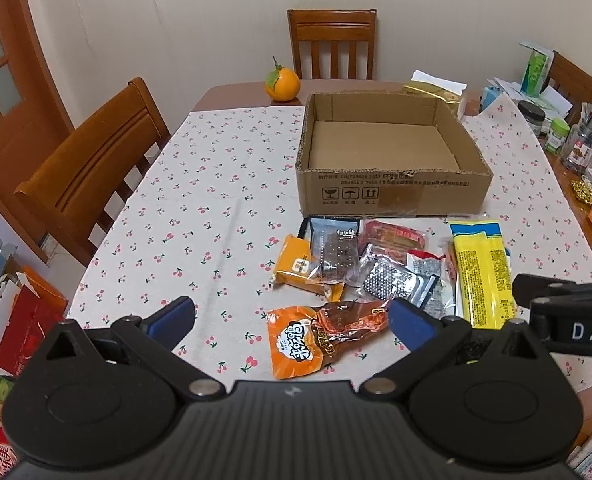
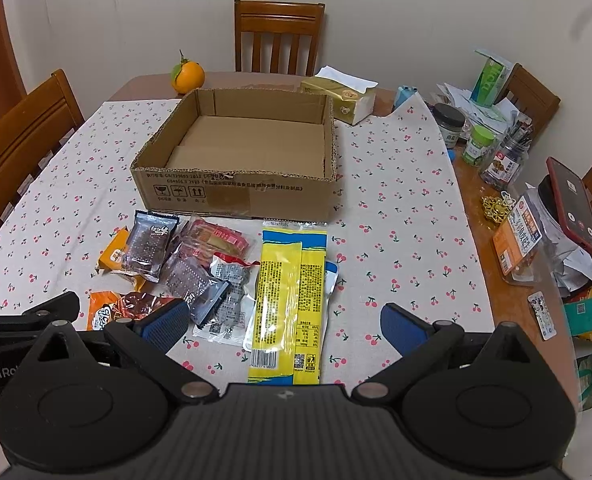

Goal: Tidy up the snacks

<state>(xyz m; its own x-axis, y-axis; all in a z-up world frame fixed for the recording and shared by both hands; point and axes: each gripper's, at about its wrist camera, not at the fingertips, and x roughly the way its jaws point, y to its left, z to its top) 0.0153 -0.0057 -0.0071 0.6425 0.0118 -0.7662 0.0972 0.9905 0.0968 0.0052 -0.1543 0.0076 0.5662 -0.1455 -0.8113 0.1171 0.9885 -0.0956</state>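
Note:
An empty open cardboard box (image 1: 391,194) (image 2: 236,196) stands on the cherry-print tablecloth. In front of it lie several snack packets: an orange-and-clear packet (image 1: 296,344) (image 2: 104,312), a small orange packet (image 1: 296,264), dark clear-wrapped packets (image 1: 335,252) (image 2: 150,242), a red one (image 1: 391,236) (image 2: 216,238), and long yellow packs (image 1: 483,272) (image 2: 288,300). My left gripper (image 1: 292,320) is open and empty, just above the orange-and-clear packet. My right gripper (image 2: 284,326) is open and empty, over the near end of the yellow packs.
An orange (image 1: 282,85) (image 2: 187,75) and a tissue box (image 2: 341,98) sit behind the box. Jars, a phone (image 2: 573,204) and clutter crowd the table's right edge. Wooden chairs (image 1: 92,168) stand at the left and far sides.

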